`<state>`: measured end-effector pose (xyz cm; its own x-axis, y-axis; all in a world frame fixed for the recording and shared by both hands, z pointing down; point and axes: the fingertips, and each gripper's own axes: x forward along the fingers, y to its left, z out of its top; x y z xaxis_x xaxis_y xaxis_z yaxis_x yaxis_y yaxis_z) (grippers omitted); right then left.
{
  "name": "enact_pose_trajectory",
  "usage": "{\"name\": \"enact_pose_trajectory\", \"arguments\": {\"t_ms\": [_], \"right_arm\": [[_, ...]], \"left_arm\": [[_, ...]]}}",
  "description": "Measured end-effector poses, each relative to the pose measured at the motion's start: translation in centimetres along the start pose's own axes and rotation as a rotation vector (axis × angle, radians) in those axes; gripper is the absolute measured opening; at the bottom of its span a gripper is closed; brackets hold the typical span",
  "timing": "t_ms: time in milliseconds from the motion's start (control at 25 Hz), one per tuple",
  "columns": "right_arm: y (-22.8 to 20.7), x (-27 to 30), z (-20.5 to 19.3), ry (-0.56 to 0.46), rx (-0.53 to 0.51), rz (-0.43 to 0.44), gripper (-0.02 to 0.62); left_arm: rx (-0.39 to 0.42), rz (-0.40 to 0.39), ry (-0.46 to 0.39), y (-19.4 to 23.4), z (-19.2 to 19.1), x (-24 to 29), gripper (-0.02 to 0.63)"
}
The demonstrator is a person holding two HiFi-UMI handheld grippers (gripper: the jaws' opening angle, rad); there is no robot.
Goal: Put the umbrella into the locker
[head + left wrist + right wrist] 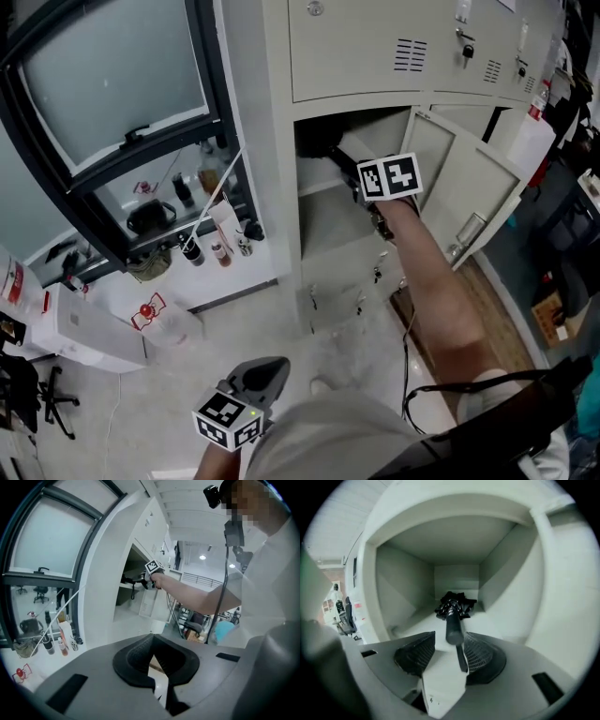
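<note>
The black folded umbrella [452,607] lies on the floor of the open locker compartment [412,588], its handle [454,631] pointing out at me. My right gripper [449,641] is at the compartment's mouth with its jaws wide apart; the handle end sits between them near the right pad [480,653], and the left pad stands clear of it. The strap hangs below the handle. In the head view the right gripper [349,159] reaches into the locker [328,211]. My left gripper [150,644] is low and away from the locker, shut with nothing in it, pointed shape [262,373].
The compartment's door [469,202] stands open to the right. Closed locker doors with keys [466,47] sit above. A dark-framed window [112,84] is at the left, with bottles [192,248] on its ledge and a white box [84,328] on the floor.
</note>
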<state>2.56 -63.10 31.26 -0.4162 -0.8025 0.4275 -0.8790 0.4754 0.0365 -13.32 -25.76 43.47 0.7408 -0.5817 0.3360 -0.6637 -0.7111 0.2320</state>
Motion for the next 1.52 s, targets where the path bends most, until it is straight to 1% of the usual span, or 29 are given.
{"name": "enact_pose_trajectory", "arguments": {"t_ms": [240, 480, 560, 640, 840, 920, 1280, 1520], "right_arm": [[1.6, -5.0, -3.3, -0.014, 0.012, -0.044, 0.172], [5.2, -9.9, -8.4, -0.015, 0.028, -0.042, 0.170], [6.8, -11.5, -10.6, -0.007, 0.033, -0.033, 0.169], [8.5, -13.4, -12.9, -0.002, 0.034, -0.023, 0.152], [12.7, -18.0, -17.5, 0.003, 0.023, -0.004, 0.082], [14.4, -19.6, -19.3, 0.007, 0.030, 0.004, 0.064], [21.4, -26.4, -26.2, 0.011, 0.046, 0.059, 0.037], [25.8, -29.5, -30.3, 0.022, 0.046, 0.130, 0.034]], "left_arm": [[0.013, -0.039, 0.010, -2.5, -1.9, -2.7, 0.011], [0.016, -0.087, 0.022, -5.1, -4.1, -4.9, 0.011], [0.016, -0.102, 0.026, -6.1, -4.9, -5.7, 0.011], [0.018, -0.115, 0.033, -7.0, -5.8, -6.4, 0.011], [0.022, -0.137, 0.046, -8.6, -7.6, -8.0, 0.011], [0.025, -0.144, 0.049, -9.2, -8.1, -8.5, 0.011], [0.055, -0.158, 0.069, -11.4, -10.0, -9.9, 0.011], [0.052, -0.174, 0.074, -12.6, -10.6, -10.3, 0.011]]}}
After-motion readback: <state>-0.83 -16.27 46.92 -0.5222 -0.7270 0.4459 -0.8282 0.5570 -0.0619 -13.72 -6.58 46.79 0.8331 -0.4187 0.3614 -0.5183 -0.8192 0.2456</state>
